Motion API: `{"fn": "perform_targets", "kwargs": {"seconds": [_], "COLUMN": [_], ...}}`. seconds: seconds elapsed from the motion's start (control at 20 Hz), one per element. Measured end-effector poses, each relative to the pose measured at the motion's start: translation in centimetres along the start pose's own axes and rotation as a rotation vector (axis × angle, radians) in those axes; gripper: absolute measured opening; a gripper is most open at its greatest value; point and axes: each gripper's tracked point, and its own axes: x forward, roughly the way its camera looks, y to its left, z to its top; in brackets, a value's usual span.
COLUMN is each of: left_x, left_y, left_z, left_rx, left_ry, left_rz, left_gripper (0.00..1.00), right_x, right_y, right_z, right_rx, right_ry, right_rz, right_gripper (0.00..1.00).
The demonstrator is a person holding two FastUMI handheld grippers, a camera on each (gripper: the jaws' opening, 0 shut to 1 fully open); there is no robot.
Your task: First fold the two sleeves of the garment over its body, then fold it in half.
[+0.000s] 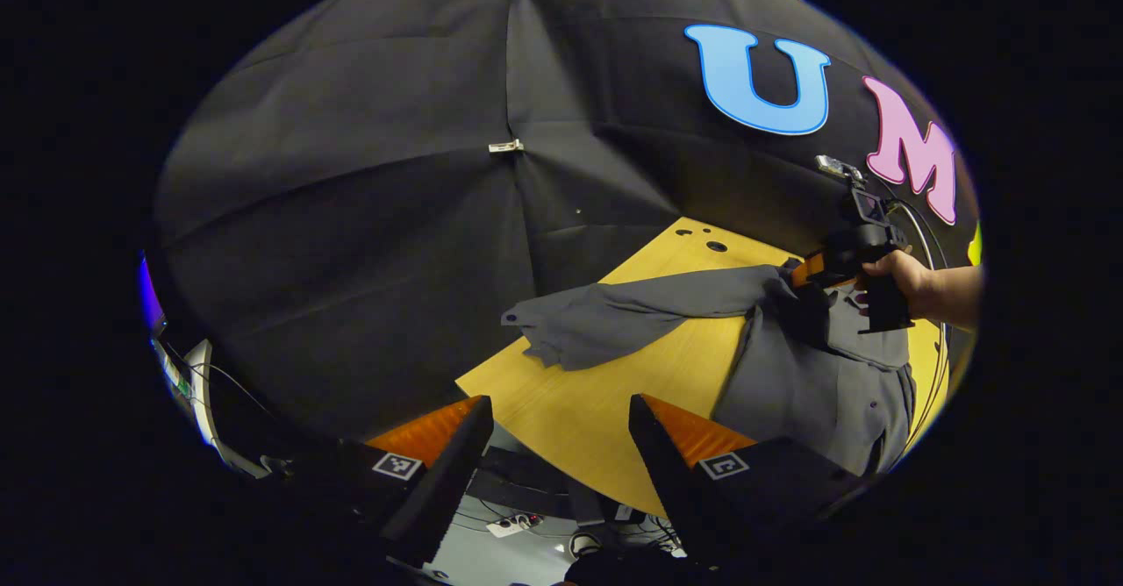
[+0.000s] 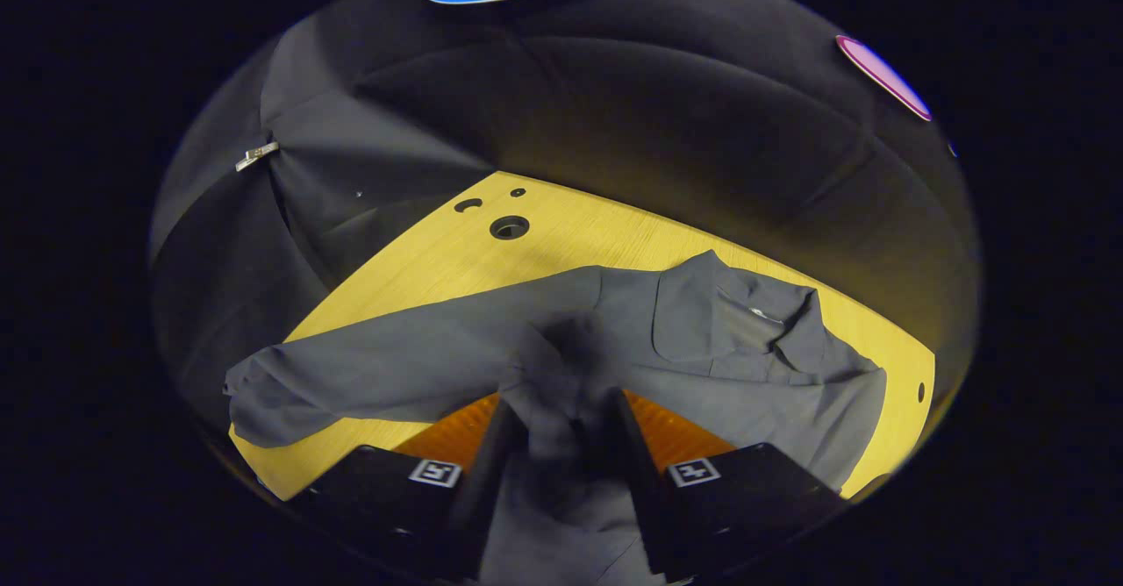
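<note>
A grey button shirt (image 1: pixel 816 384) lies on the yellow wooden table (image 1: pixel 605 410), one long sleeve (image 1: pixel 614 323) stretched out to the left. In the left gripper view, a hand (image 1: pixel 904 275) holds my right gripper (image 1: pixel 794 292) at the shirt's shoulder end. My left gripper (image 1: pixel 560 402) hangs open past the table's near edge with nothing between its fingers. In the right gripper view, my right gripper (image 2: pixel 564 402) is shut on a bunched fold of the shirt (image 2: pixel 728 367) where the sleeve (image 2: pixel 368 367) joins the body. The collar and a chest pocket lie to the right.
The table (image 2: pixel 570 235) has a round hole (image 2: pixel 509 227) and smaller holes near its far corner. Black cloth walls stand close behind the table. Below the near table edge, the floor (image 1: pixel 518 525) holds cables and a power strip.
</note>
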Motion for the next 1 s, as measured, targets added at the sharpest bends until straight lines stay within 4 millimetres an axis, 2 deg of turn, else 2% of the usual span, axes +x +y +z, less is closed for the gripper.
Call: {"fn": "perform_targets", "kwargs": {"seconds": [0.1, 0.15, 0.2, 0.4, 0.55, 0.65, 0.7, 0.75, 0.85, 1.0], "left_x": [0.9, 1.6, 2.6, 7.3, 11.2, 14.1, 15.5, 16.9, 19.5, 22.3], "left_y": [0.0, 0.2, 0.5, 1.6, 1.9, 1.2, 1.0, 0.8, 0.6, 0.3], "left_z": [0.5, 0.8, 1.1, 2.4, 3.2, 3.0, 2.9, 2.9, 2.7, 2.3], "left_rx": [-0.026, -0.04, -0.05, -0.077, -0.087, -0.116, -0.122, -0.122, -0.114, -0.095], "left_ry": [-0.014, -0.02, -0.02, -0.017, -0.003, 0.024, 0.037, 0.052, 0.07, 0.104], "left_rz": [-0.016, -0.021, -0.018, -0.013, -0.007, -0.028, -0.03, -0.026, -0.011, 0.002], "left_gripper": [0.98, 0.98, 0.98, 0.99, 0.98, 0.98, 0.94, 0.98, 0.98, 0.98], "right_x": [-2.1, -3.3, -4.6, -10.3, -14.6, -17.3, -18.6, -19.8, -22.3, -25.8], "right_y": [-0.1, -0.4, -0.7, -3.9, -6.3, -8.1, -8.8, -9.6, -10.7, -12.1], "right_z": [0.1, 0.3, 0.3, 0.4, -0.6, -1.9, -2.6, -3.3, -4.8, -8.0], "right_rx": [0.01, 0.017, 0.02, 0.027, 0.024, 0.028, 0.038, 0.056, 0.119, 0.212], "right_ry": [-0.025, -0.046, -0.067, -0.151, -0.19, -0.199, -0.207, -0.211, -0.223, -0.209], "right_rz": [0.011, 0.011, 0.006, -0.05, -0.088, -0.126, -0.141, -0.16, -0.191, -0.222], "right_gripper": [0.87, 0.89, 0.99, 0.98, 0.98, 0.98, 0.99, 0.99, 0.99, 0.98]}}
